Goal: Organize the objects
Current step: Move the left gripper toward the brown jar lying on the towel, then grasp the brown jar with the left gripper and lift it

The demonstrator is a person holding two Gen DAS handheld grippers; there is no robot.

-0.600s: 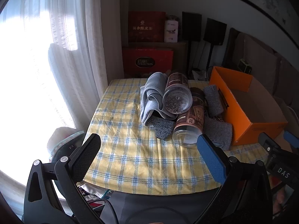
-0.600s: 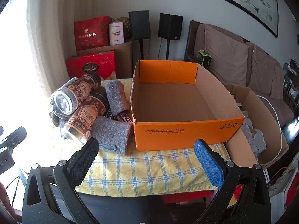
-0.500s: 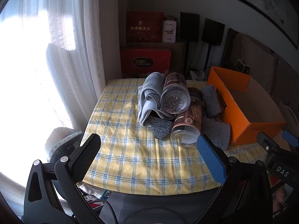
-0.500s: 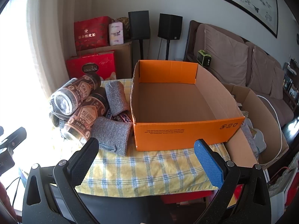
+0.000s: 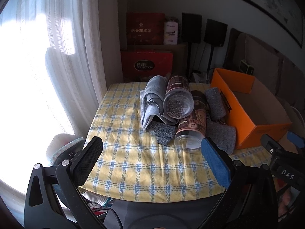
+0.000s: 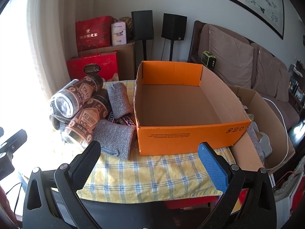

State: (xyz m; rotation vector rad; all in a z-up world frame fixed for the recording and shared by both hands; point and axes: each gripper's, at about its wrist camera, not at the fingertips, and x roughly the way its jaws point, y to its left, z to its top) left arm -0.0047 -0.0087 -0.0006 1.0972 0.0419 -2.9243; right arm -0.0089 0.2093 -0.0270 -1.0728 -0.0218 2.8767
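Both grippers hang spread and empty at the near edge of the table, a pile of jars and rolled cloths lying beside the orange box (image 6: 190, 137).

The left gripper (image 5: 152, 156) and right gripper (image 6: 148, 158) hold nothing. Just left of the box, two jars lie on their sides, the top jar (image 5: 178, 99) stacked on the lower jar (image 5: 192, 126), long axes running toward the back wall, clear bottoms facing the cameras. Grey rolled cloths (image 6: 114, 139) touch them; a light towel (image 5: 152, 99) sits on the far side from the box. A yellow checked tablecloth (image 5: 143, 162) covers the table. Behind, a red bag (image 6: 93, 68) reads "COLLECTION"; the jar labels look Chinese, too small to read.
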